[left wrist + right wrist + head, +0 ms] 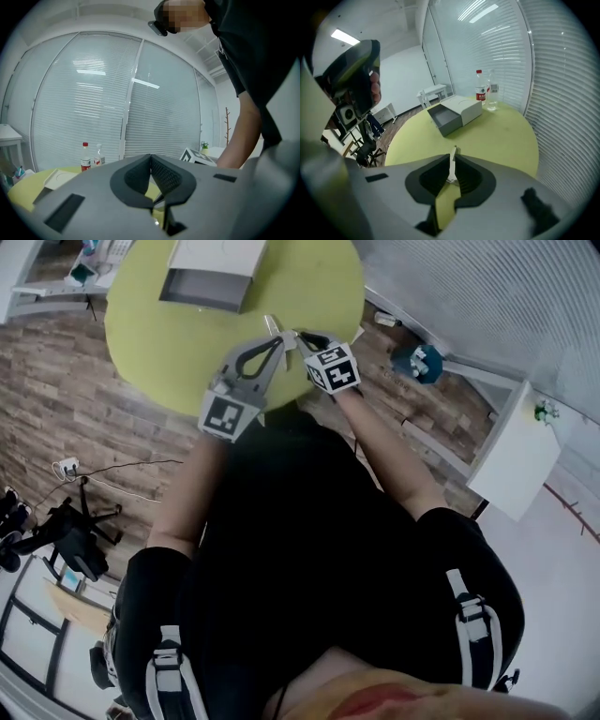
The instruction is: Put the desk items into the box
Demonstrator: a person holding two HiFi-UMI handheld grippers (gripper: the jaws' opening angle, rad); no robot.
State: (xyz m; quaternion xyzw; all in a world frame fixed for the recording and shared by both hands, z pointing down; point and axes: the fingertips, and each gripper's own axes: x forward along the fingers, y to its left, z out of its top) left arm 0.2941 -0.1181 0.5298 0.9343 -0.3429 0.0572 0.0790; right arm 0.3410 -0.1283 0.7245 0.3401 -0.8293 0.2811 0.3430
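Left tool first: its jaws are pressed together with nothing between the pads, and it points almost level past the box toward the blinds. By my judgement it has no part in the carry just now. It is held on the near side of the box, short of the open drawer, so that the way in is not blocked.

Next to it, also on the near side of the box and a little to the right, the right tool is closed on a thin white item. The item stands edge-on between the pads, its top poking just past the fingertips. What it is I cannot tell, as only its edge shows. So narrow a pinch suits a flat thing: gripped by its faces it should not swing, though it could slip if the pads ease. This tool tilts down over the yellow-green surface and aims at the box, which lies well ahead of the tips.

The box rests on the surface with its grey drawer pulled out of the white sleeve toward the person, open side up, a ready mouth for the drop. From here the drawer looks bare. Beyond the box, by the blinds, two bottles stand upright. The carry seems under way, and release over the drawer is what is left for this item.
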